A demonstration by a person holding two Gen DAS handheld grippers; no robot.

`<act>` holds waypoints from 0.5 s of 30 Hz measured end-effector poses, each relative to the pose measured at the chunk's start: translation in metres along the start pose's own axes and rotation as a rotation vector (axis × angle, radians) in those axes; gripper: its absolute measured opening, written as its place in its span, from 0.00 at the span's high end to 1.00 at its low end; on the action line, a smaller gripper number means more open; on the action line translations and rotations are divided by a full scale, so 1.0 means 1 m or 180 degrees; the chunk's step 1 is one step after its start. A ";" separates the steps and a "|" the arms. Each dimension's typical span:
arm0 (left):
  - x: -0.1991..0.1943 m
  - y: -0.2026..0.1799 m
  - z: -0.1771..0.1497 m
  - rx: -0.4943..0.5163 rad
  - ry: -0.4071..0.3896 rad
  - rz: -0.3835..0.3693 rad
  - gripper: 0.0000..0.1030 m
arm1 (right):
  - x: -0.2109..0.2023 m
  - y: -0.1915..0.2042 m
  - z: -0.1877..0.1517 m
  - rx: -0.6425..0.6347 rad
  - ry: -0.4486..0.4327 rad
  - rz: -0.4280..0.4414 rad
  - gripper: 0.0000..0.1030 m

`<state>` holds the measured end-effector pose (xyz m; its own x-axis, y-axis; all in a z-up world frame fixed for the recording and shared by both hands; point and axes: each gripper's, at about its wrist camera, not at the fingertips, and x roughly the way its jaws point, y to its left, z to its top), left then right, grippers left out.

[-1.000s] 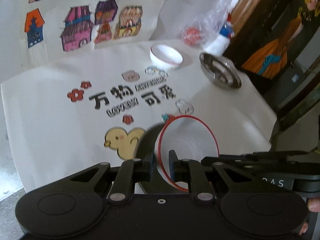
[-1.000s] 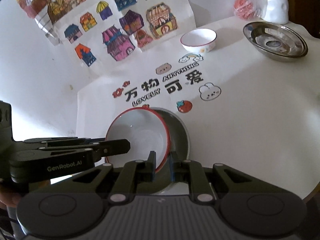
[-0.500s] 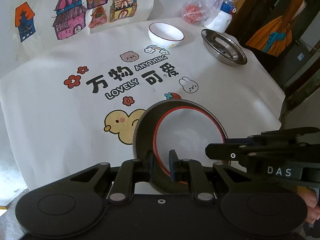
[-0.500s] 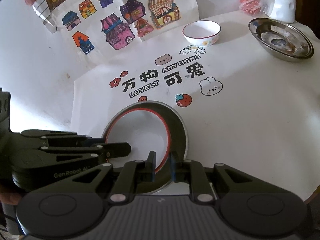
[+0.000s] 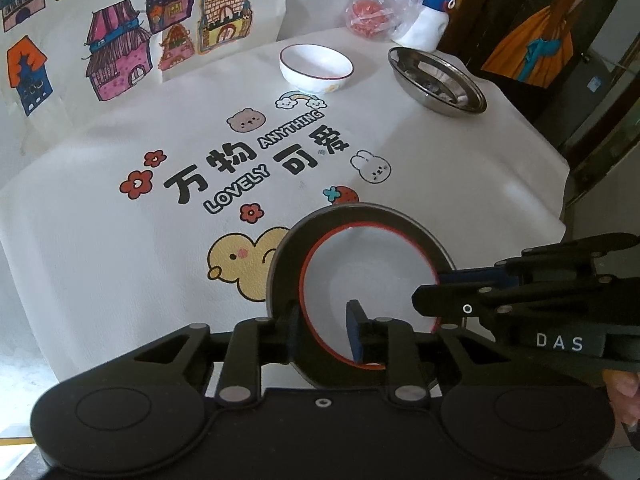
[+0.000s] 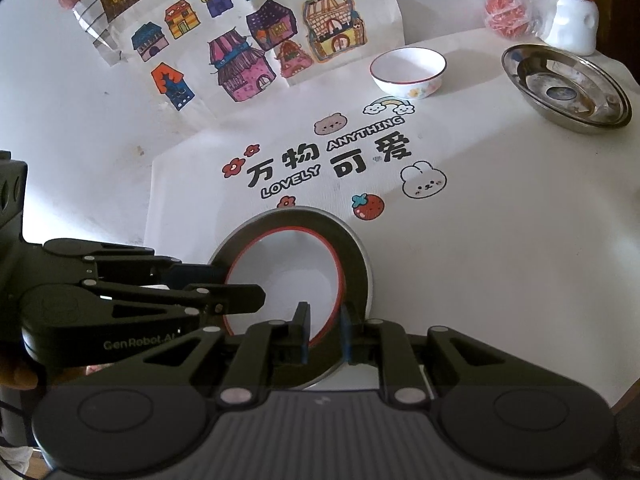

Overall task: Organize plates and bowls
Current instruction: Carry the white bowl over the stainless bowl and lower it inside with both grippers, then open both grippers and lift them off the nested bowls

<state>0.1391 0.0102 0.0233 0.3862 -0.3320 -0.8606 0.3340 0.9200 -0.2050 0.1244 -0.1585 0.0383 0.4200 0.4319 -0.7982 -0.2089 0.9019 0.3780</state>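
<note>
Left wrist view: desk [image 5: 460, 184] w/ white printed cloth carries all items. Dark plate [image 5: 288, 256] lies at near edge, over the duck print. Red-rimmed white bowl [image 5: 372, 272] sits inside the plate, offset toward its right side. Steel dish [image 5: 436, 80] is at far right, well apart from the plate. Small white bowl [image 5: 316, 66] stands far centre, near the steel dish, not touching.

Left gripper [image 5: 324, 326]: jaws have just been opening; near rim of red-rimmed bowl and plate edge lie between the fingers, gap visible, pads not pressing. Left finger [image 5: 290, 332] is outside on the plate, right finger inside the bowl.

Right wrist view: right gripper [image 6: 325, 334] is clamped on near-right rim of red-rimmed bowl [image 6: 296, 276], one finger inside, one outside over the plate [image 6: 356, 256]. Left gripper [image 6: 224, 282] enters from left, tips at bowl's left rim. Steel dish [image 6: 568, 88] and small bowl [image 6: 408, 68] are at far side.
</note>
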 end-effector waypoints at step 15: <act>-0.035 0.001 0.015 -0.0004 -0.0486 0.0081 0.40 | -0.040 -0.013 0.013 0.0001 -0.0463 -0.0015 0.41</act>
<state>0.1390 0.0200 0.0600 0.5209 -0.3363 -0.7846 0.3215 0.9287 -0.1847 0.1221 -0.1870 0.0717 0.5445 0.4243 -0.7235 -0.2064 0.9039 0.3747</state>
